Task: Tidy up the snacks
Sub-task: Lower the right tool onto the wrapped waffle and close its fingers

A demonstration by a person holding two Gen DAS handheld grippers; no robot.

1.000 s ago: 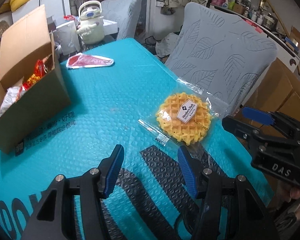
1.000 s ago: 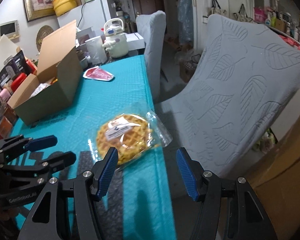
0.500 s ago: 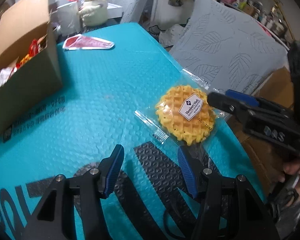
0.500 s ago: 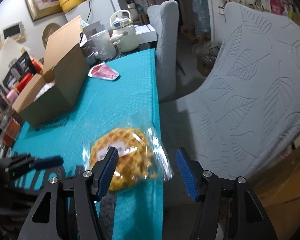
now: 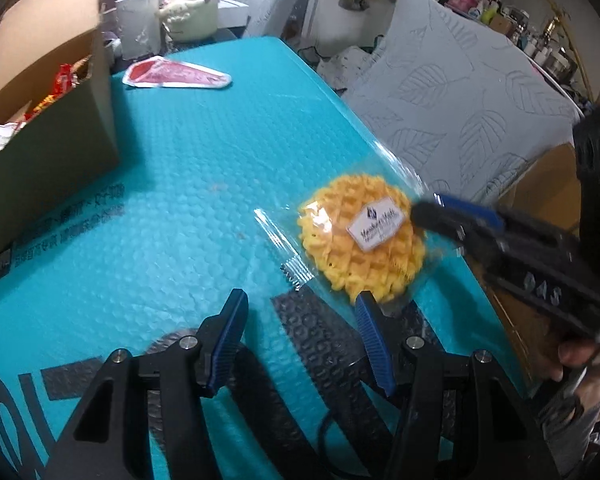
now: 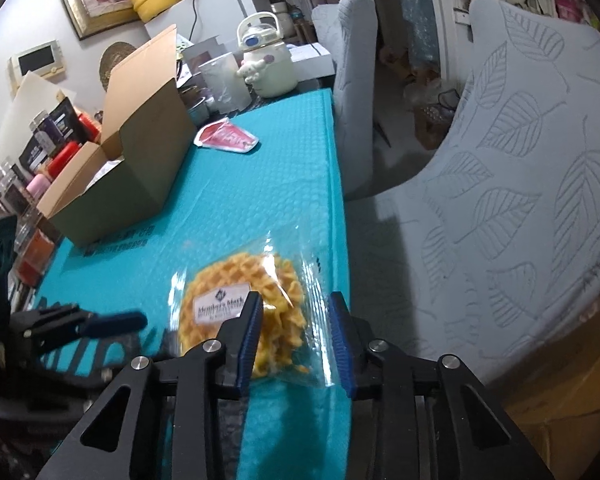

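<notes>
A round yellow waffle in a clear wrapper (image 5: 360, 236) lies near the right edge of the teal table mat (image 5: 180, 200). In the right wrist view the waffle packet (image 6: 228, 280) sits with its right side between the fingers of my right gripper (image 6: 296, 320). Those jaws are closing, with a little room still visible at the right pad. From the left wrist view, the right gripper (image 5: 440, 210) reaches in from the right, a hand behind it. My left gripper (image 5: 300, 320) hovers open and empty just in front of the packet. It also shows as the left gripper (image 6: 100, 322) in the right wrist view.
An open cardboard box (image 5: 48, 152) with snack packets stands at the left. A red triangular packet (image 5: 176, 74) lies at the far end of the mat, before a cream kettle (image 5: 190, 4). Grey leaf-patterned chairs (image 5: 460, 120) stand close along the table's right edge.
My right gripper came forward and down over the waffle packet's right side, and its fingers narrowed around it. The left gripper stayed in place, rolling slightly.
</notes>
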